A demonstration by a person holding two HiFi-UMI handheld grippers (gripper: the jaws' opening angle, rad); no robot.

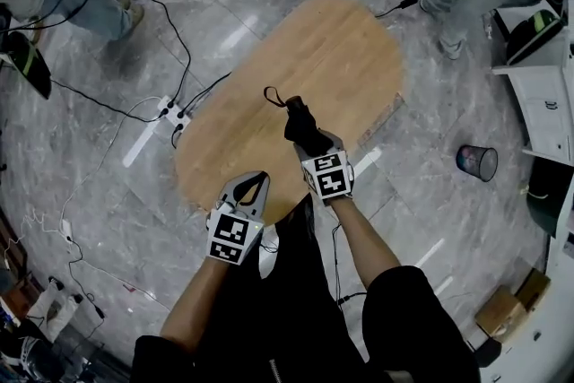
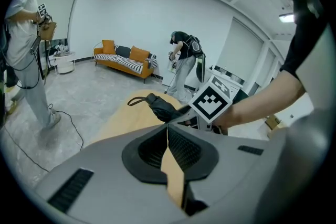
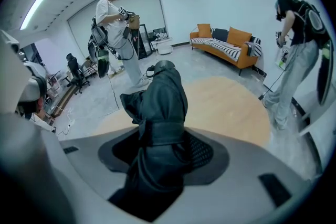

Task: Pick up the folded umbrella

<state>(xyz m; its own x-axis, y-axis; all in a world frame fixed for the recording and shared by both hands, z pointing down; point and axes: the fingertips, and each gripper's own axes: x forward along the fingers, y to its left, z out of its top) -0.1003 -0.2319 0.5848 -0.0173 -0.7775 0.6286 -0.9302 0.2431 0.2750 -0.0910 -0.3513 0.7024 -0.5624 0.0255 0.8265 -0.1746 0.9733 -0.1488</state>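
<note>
1. The right tongs are clamped on the folded umbrella around its strapped middle, apparently clear of the wooden surface.
2. The left tongs are closed and empty, nearby.
3. Best handling, I judge, is a firm squeeze and a steady, level lift, since slack fabric may slip.

Ceiling strip lights fill the room with bright, even light and leave pale glare streaks on the polished floor mid-frame in the head view. Both gripper views bow hard into black corners, and the folded umbrella near the lens looks dark and soft.
</note>
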